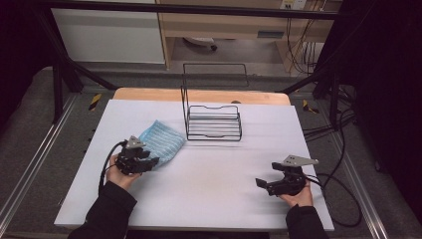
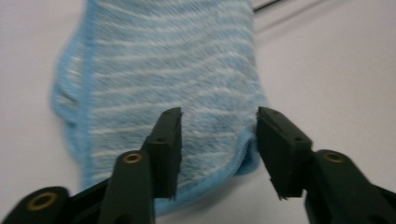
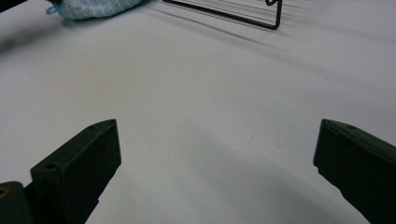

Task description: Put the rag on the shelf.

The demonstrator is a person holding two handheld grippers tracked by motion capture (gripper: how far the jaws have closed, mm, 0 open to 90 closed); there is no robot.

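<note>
A folded blue cloth with white stripes lies flat on the white table, left of centre. My left gripper rests at the cloth's near edge. In the left gripper view the cloth spreads ahead and my left gripper stands open over its near folded corner, with neither pad pressing on it. My right gripper sits at the table's near right, pointing left. In the right gripper view my right gripper is wide open over bare table, with the cloth far off at the top left.
A black wire rack stands at the back centre of the table, just right of the cloth; its base crosses the top of the right gripper view. A wooden strip runs behind it. Cables trail off the table's right side.
</note>
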